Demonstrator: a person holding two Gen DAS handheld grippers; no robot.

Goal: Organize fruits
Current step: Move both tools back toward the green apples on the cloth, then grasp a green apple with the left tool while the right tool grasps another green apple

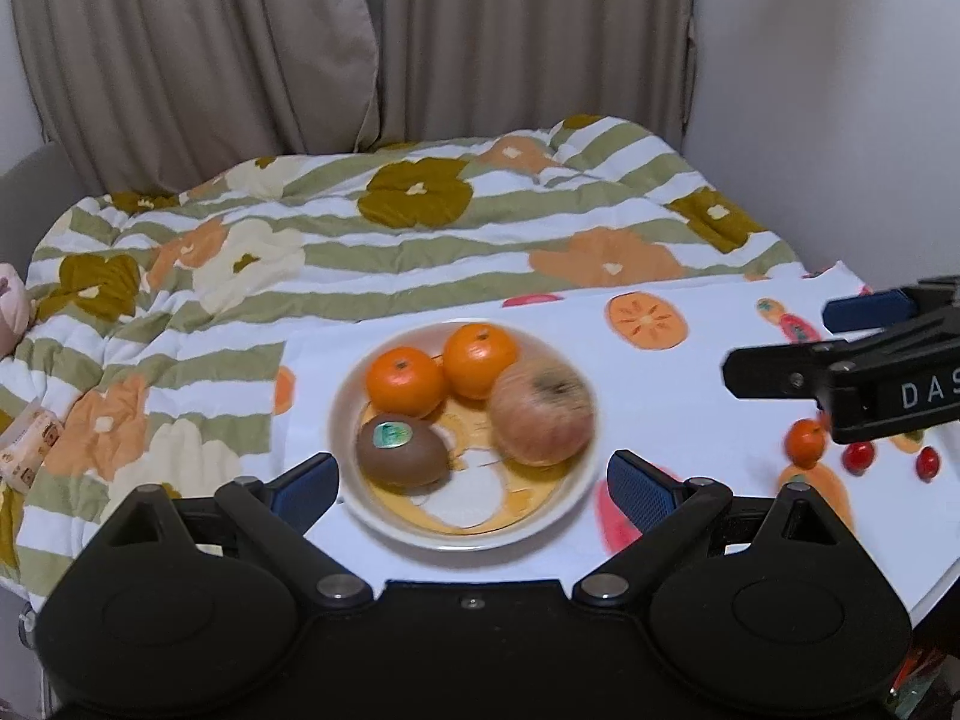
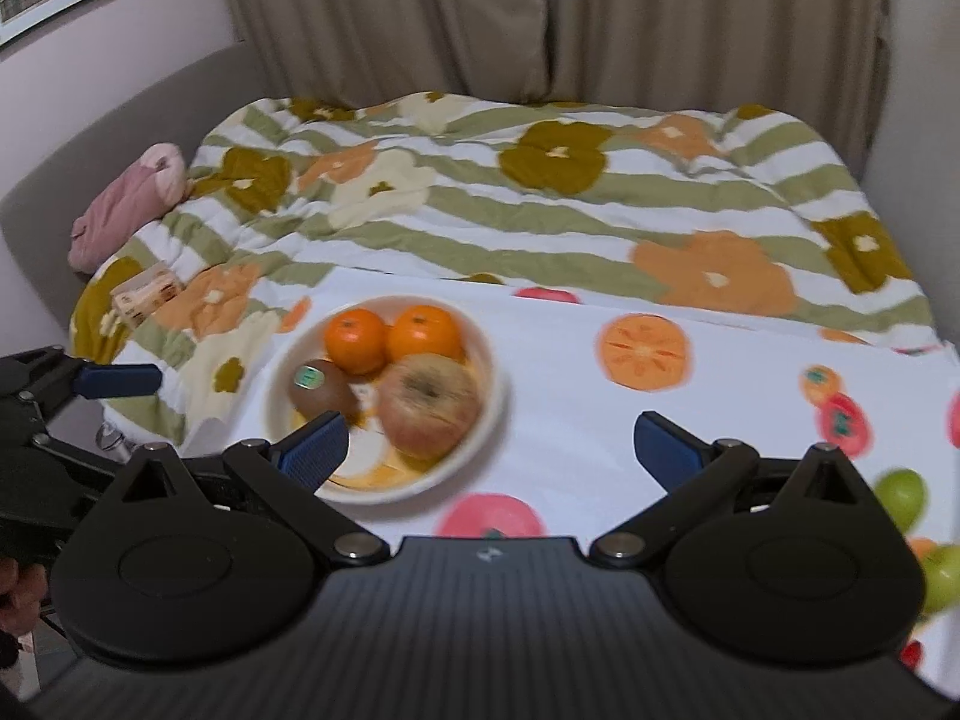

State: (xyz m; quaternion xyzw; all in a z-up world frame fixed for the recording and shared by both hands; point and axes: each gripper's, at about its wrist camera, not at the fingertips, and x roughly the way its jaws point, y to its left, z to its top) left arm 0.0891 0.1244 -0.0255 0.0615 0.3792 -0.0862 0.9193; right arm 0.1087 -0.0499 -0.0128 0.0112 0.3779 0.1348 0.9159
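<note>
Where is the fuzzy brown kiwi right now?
The kiwi lies in the plate, at its front left in the left wrist view, just in front of one orange and left of the apple.

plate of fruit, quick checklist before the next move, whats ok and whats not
1. Left gripper open and empty: ok.
2. Right gripper open and empty: ok.
3. Plate flat on the cloth: ok.
4. Kiwi, apple and two oranges on the plate: ok.
5. Loose fruit gathered: not ok; small orange and red fruits lie on the cloth right of the plate.
6. Green fruit at the right edge, real or printed: cannot tell.
</note>
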